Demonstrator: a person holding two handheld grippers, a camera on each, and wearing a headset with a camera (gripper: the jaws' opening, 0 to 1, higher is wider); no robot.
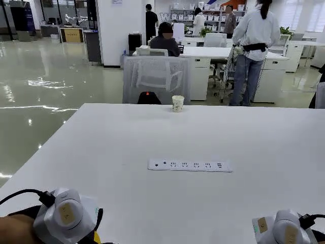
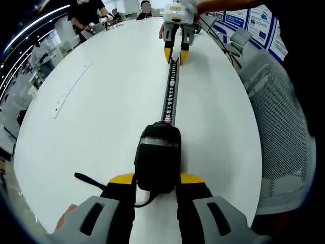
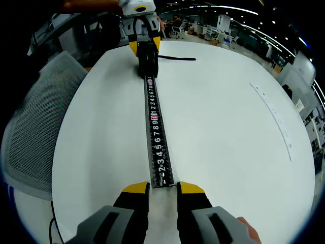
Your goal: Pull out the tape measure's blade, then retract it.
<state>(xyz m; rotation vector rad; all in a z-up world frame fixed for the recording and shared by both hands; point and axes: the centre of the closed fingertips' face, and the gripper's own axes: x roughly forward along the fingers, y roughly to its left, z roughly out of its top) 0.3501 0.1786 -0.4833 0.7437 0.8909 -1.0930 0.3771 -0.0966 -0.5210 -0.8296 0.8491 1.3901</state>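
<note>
The left gripper (image 2: 157, 179) sits low, its yellow-tipped jaws clamped on the tape measure case (image 2: 158, 152). Dead ahead of it the right gripper (image 2: 175, 55) faces straight back, tips angled down, with a bare forearm (image 2: 223, 5) reaching in behind. The right gripper's jaws nip the blade (image 3: 157, 132) at its very end.

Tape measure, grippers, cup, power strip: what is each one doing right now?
tape measure case: gripped at its sides.
blade: pulled out, lying flat.
left gripper: shut on the tape measure case.
right gripper: shut on the blade's tip.
paper cup: upright.
power strip: flat, nothing plugged in.
</note>
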